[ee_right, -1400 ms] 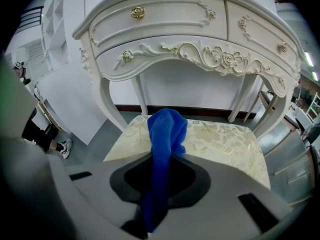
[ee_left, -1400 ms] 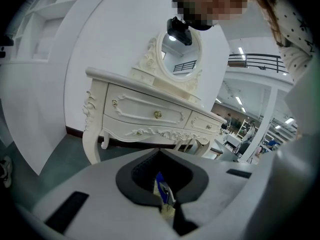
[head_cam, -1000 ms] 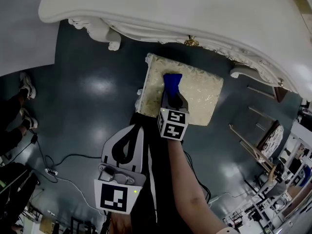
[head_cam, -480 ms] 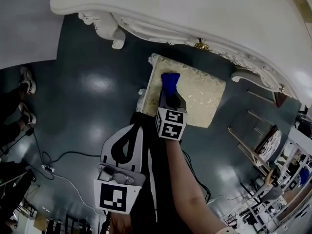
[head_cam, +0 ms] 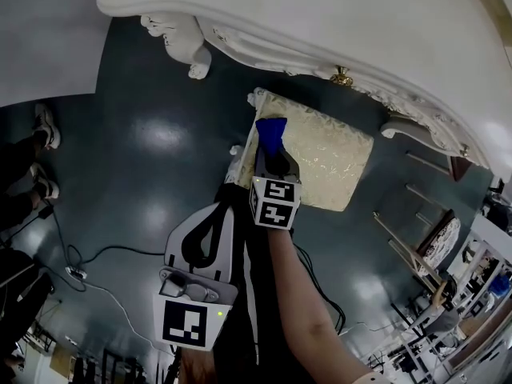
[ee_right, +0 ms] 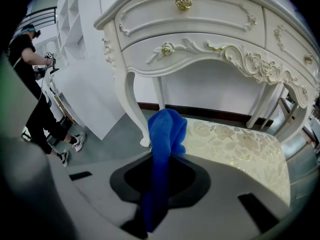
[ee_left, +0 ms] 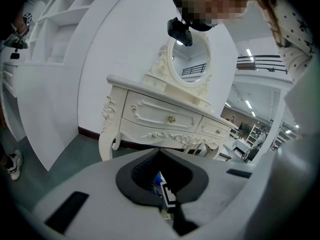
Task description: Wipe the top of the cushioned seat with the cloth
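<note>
Starting with the biggest thing, Ana: what crowds the work?

The white carved dressing table (head_cam: 336, 14), Ben. It overhangs the far side of the cushioned seat (head_cam: 328, 160), whose pale patterned top sits low on the dark floor. One curved table leg (ee_right: 129, 99) stands near the seat's left corner.

And the tools?

The right gripper (head_cam: 272, 152) reaches over the seat's left edge, its jaws pinching the blue cloth (head_cam: 270, 132). A bunched end of the cloth stands out past the tips, above that edge. I cannot tell whether it presses on the fabric. The left gripper (head_cam: 224, 210) hangs off the seat, nearer the body, with its jaws pressed together on nothing.

What could go wrong from here?

Three things, I judge. The cloth is a narrow wad, so each pass would cover only a thin strip, and parts of the top could be missed. It also sits right at the edge, so a stroke drifting left would run off the seat. And little cloth shows beyond the tips, so pressing down hard could bring the bare jaws onto the brocade, or the drag could pull the cloth out of the pinch. Reaching far back risks knocking the table's carved apron.
</note>
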`<state>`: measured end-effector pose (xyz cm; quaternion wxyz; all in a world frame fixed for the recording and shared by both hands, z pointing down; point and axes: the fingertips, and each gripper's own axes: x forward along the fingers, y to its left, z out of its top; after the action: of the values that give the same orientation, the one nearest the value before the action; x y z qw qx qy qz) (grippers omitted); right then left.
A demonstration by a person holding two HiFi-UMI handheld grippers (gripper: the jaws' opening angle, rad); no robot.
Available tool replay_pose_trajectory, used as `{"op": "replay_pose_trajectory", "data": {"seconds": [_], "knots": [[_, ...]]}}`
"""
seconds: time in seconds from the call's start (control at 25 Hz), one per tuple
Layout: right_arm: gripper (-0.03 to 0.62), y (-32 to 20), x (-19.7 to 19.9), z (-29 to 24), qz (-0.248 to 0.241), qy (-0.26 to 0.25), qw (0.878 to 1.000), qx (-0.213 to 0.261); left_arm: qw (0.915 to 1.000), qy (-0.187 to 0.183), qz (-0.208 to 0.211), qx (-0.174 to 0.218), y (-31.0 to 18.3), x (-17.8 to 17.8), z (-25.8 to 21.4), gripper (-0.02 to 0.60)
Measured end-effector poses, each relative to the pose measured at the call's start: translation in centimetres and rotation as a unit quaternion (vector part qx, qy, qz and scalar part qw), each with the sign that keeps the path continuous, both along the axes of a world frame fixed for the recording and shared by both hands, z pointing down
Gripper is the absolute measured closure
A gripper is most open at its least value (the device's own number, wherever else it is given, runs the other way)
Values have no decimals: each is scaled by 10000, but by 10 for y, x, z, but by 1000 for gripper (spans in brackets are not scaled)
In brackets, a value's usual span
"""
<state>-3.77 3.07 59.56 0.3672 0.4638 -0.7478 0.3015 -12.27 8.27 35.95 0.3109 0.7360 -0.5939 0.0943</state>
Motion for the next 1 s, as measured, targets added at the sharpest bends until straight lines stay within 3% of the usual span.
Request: {"op": "replay_pose_trajectory", "data": {"seconds": [0.64, 0.84, 1.0], "knots": [[528, 6, -38, 4, -605, -139, 9980, -69, 9997, -64, -238, 7, 9, -16, 0, 583], [528, 7, -39, 5, -737, -149, 9971, -122, 9998, -87, -194, 33, 8, -12, -1, 583], [528, 5, -37, -12, -682, -450, 9966, -109, 9999, -92, -71, 59, 4, -1, -6, 583]]}}
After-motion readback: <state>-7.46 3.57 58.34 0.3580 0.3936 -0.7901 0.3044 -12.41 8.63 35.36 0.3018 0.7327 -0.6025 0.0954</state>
